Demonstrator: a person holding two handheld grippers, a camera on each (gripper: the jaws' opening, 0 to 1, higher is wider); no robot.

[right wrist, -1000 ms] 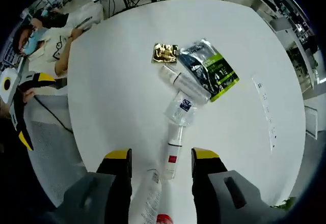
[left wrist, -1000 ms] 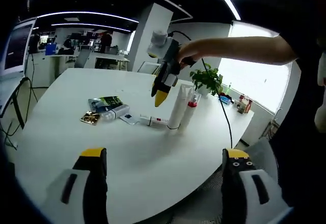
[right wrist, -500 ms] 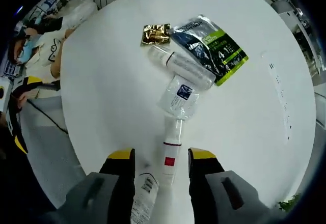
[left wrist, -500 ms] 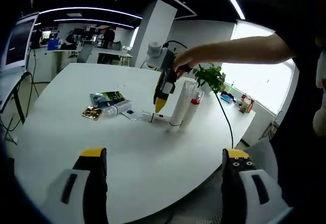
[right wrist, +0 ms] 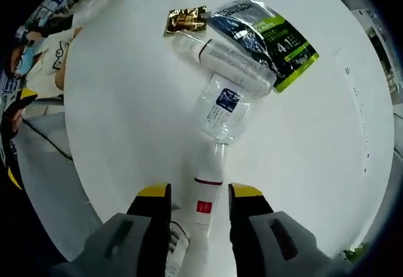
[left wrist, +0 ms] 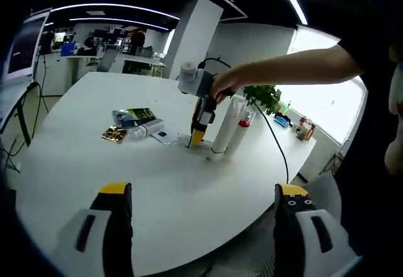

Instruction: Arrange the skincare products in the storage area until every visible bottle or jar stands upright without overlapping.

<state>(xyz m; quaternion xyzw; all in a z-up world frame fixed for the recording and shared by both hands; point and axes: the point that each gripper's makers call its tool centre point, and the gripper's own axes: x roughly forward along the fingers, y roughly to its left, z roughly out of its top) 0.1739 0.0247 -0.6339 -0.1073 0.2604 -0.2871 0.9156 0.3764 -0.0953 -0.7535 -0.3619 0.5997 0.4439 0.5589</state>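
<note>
The desk (left wrist: 94,163) is seen in the left gripper view from low at its near edge, looking level across it towards the windows, with the cluster of products well off at mid-distance and the right gripper (left wrist: 198,135) held down among them. In the right gripper view the same desk (right wrist: 126,119) is looked down on steeply from close above, between the jaws. Shared by both views are the lying tube (right wrist: 203,192) (left wrist: 184,142), the green pouch (right wrist: 267,34) (left wrist: 133,116) and the gold sachet (right wrist: 185,19) (left wrist: 114,134).
</note>
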